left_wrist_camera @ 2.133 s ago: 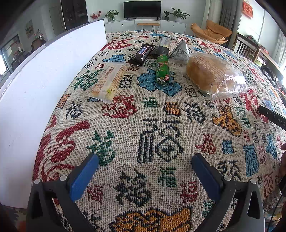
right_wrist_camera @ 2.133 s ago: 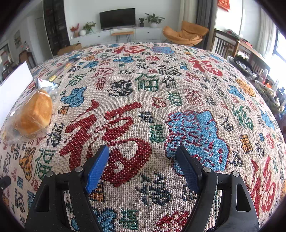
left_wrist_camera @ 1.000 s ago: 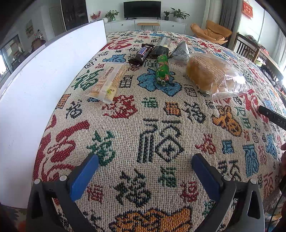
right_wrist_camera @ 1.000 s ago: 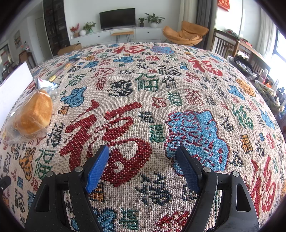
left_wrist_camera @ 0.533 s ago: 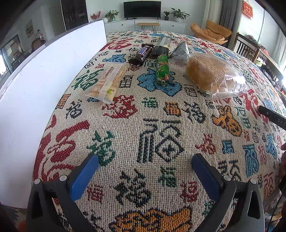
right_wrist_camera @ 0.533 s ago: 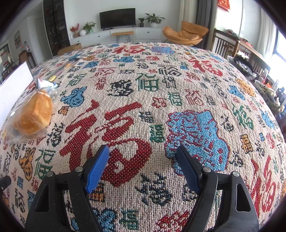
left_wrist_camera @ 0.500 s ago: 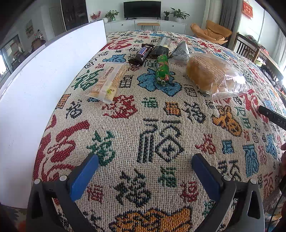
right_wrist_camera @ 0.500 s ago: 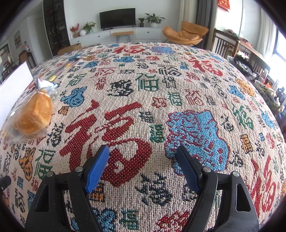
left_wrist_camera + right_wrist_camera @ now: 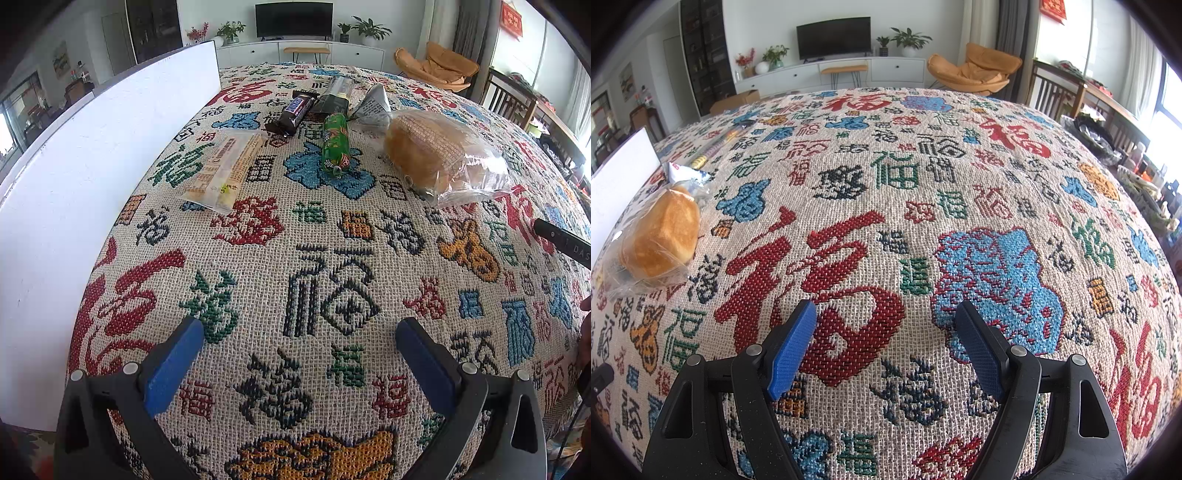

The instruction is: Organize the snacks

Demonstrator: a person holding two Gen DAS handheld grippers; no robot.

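Observation:
Several snacks lie on the patterned tablecloth (image 9: pixel 332 258) far ahead of my left gripper (image 9: pixel 299 332), which stands open and empty. They are a yellow wafer pack (image 9: pixel 223 168), a brown chocolate bar (image 9: pixel 293 112), a dark packet (image 9: pixel 334 99), a green tube (image 9: pixel 335 142), a grey foil pouch (image 9: pixel 371 107) and bagged bread (image 9: pixel 439 155). In the right wrist view the bagged bread (image 9: pixel 659 236) sits at the far left. My right gripper (image 9: pixel 886 321) is open over bare cloth, holding nothing.
A tall white board (image 9: pixel 92 177) stands along the table's left side. The tip of the other gripper (image 9: pixel 563 242) shows at the right edge of the left wrist view. Chairs (image 9: pixel 1060 88) and a side table stand beyond the table's right side.

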